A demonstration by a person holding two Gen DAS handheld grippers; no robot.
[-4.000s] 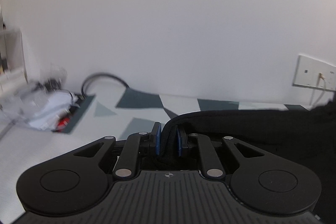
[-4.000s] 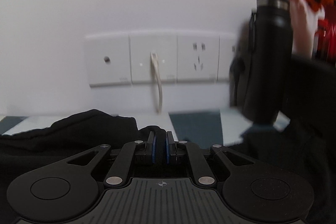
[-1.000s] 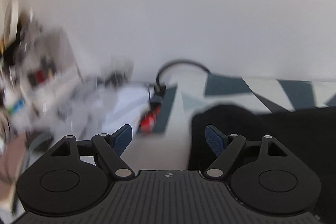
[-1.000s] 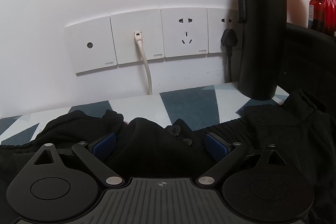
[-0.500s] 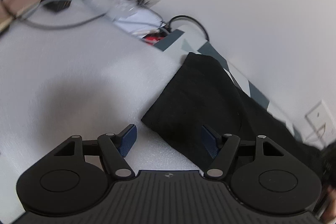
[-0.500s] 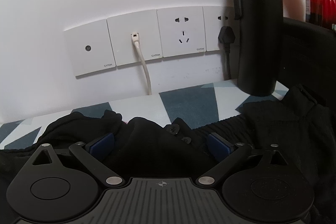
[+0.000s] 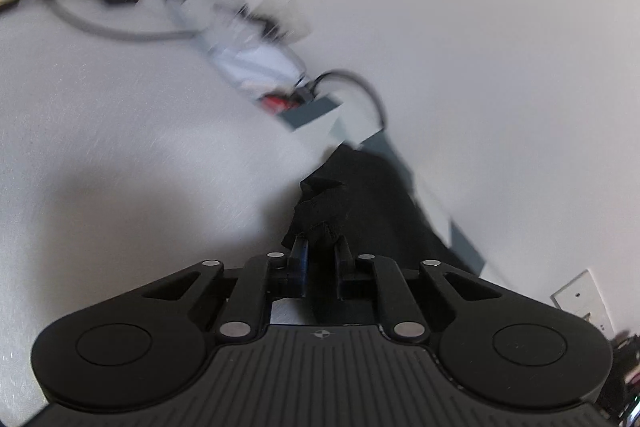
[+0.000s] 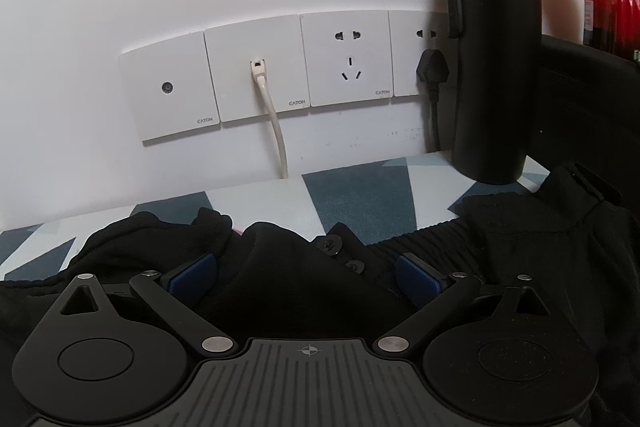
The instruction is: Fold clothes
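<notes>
White table (image 7: 120,155); left claw (image 7: 322,251) pinches garment (image 7: 360,195) (black).

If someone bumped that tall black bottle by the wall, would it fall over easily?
Probably fairly easily: the black bottle stands upright, tall over a narrow base. It looks like metal, so likely sturdy rather than fragile. Being round, it might roll along the patterned table once down.

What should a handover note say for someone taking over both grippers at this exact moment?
Left gripper: shut on a bunched end of the black garment, over the white table.
Right gripper: open, jaws wide, over the garment's buttoned waistband, gripping nothing.
The garment lies rumpled along the wall, its far end near the black bottle.
Done: left end gripped.
Left: grip the waistband end, then probably fold and flatten.
</notes>
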